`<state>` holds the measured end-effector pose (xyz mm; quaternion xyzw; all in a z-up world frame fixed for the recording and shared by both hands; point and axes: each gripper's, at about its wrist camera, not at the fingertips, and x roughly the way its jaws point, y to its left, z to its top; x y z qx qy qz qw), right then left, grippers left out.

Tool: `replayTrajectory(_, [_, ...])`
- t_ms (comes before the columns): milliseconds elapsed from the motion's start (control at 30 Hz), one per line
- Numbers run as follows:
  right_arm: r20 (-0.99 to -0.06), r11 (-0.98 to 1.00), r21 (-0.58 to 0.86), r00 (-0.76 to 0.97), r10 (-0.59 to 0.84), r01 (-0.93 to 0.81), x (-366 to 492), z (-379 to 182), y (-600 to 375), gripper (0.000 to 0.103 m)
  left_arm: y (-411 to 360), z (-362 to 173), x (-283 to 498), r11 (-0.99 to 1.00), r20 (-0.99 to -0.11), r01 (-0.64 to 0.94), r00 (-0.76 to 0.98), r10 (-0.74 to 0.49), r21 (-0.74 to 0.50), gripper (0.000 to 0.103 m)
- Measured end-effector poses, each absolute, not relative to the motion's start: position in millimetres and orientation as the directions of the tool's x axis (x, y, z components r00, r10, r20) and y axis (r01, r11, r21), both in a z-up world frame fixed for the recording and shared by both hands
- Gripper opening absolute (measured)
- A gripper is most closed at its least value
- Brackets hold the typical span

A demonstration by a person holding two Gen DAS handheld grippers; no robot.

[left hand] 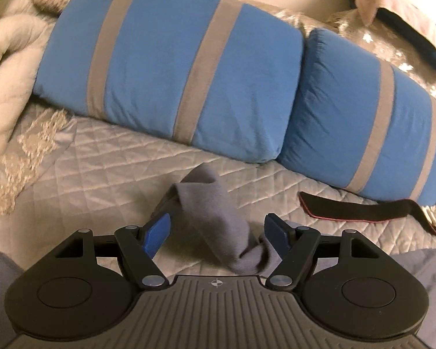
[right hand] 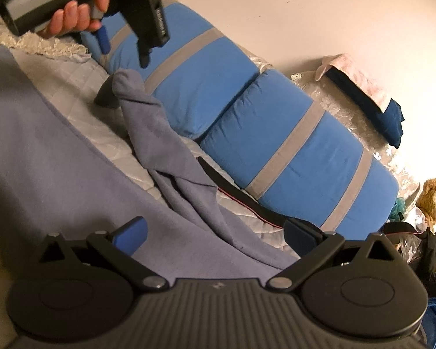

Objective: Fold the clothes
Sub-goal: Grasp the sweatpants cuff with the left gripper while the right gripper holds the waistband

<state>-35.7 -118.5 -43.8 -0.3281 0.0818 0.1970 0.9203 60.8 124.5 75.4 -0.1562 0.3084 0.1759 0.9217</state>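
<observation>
Hovering with jaws spread, the left gripper [left hand: 216,231] frames a raised twist of the grey-blue garment [left hand: 215,218] on the quilted bed [left hand: 87,160], likely lining up a pinch; the right gripper [right hand: 215,232] gapes empty; only its view shows the garment's spread body and the hand [right hand: 81,14].

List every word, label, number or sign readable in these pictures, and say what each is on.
No text can be read.
Left gripper: pale lettering on its black body, too blurred to read.
Left gripper's grey base: a small crosshair mark, no words.
Right gripper: a faint mark on its base, unreadable.
</observation>
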Motion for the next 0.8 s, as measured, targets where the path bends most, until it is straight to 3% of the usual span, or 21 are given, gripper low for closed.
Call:
replayTrajectory(467, [-0.306, 0.728, -0.490, 0.877, 0.371, -0.479, 19.4, -13.3, -92.9, 0.103, 144.5, 51.7, 77.8, 0.848, -0.669, -0.451, 0.725, 0.167, -0.277, 0.071])
replayTrajectory(633, [-0.387, 0.756, -0.407, 0.847, 0.365, -0.512, 30.8, -16.3, -90.9, 0.103, 164.4, 36.8, 82.7, 0.733, -0.718, -0.522, 0.693, 0.067, -0.436, 0.071])
replayTrajectory(800, [-0.386, 0.747, -0.403, 0.839, 0.385, -0.528, 22.4, -14.4, -91.4, 0.103, 175.9, 21.1, 87.3, 0.657, -0.728, -0.540, 0.685, -0.020, -0.526, 0.070])
